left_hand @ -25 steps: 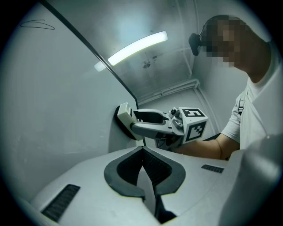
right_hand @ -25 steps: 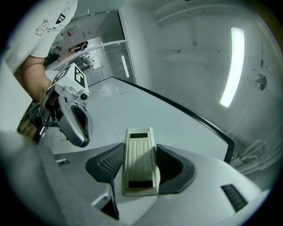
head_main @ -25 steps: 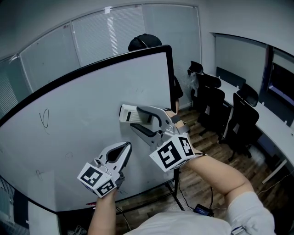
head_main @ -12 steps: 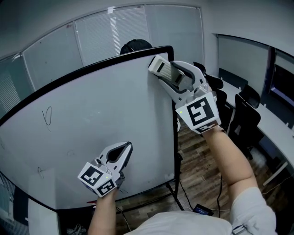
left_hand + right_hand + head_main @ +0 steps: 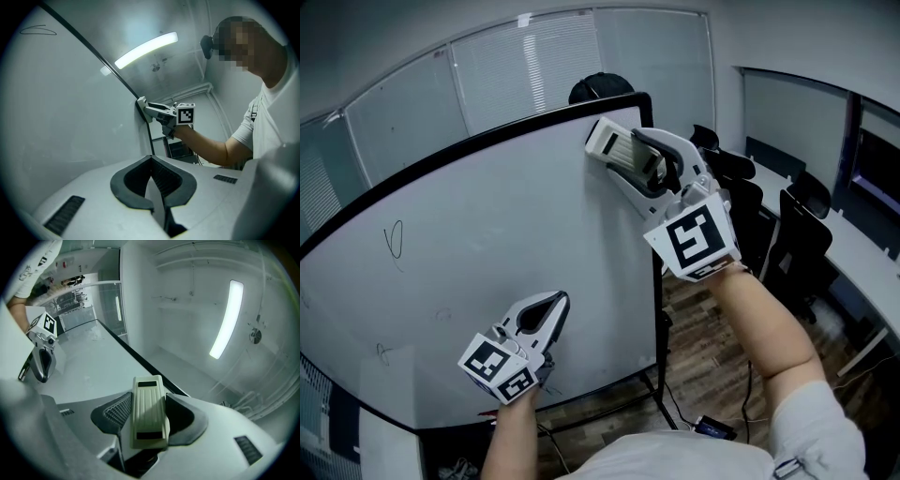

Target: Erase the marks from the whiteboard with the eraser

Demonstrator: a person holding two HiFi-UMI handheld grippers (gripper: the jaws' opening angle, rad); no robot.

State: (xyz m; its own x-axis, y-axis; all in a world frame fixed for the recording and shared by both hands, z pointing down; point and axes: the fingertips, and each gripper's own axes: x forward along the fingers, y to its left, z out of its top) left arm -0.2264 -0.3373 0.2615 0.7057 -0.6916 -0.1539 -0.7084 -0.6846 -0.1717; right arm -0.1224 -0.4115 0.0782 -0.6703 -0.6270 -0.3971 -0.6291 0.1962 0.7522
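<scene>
We hold the eraser (image 5: pixel 602 141) in the right gripper (image 5: pixel 630 161), whose jaws are clamped on its two long sides, as the right gripper view shows plainly. In the head view the eraser sits at about 1 o'clock, at the upper right corner of the whiteboard (image 5: pixel 487 244), close under the black frame. From the left gripper view its pad looks pressed against the board beside the right edge, though we cannot be sure of full contact. Our left gripper (image 5: pixel 551 305) hangs low at about 7 o'clock in front of the board's lower part, well apart from the eraser. Its jaws are together, tips touching, with nothing between them. A thin looped mark (image 5: pixel 392 241) stands on the board at about 9 o'clock, far from the eraser, and a fainter small mark (image 5: pixel 380 352) lies below it near the lower left. At 3 o'clock, beyond the board, dark office chairs (image 5: pixel 787 244) stand on a wooden floor (image 5: pixel 712 375).
</scene>
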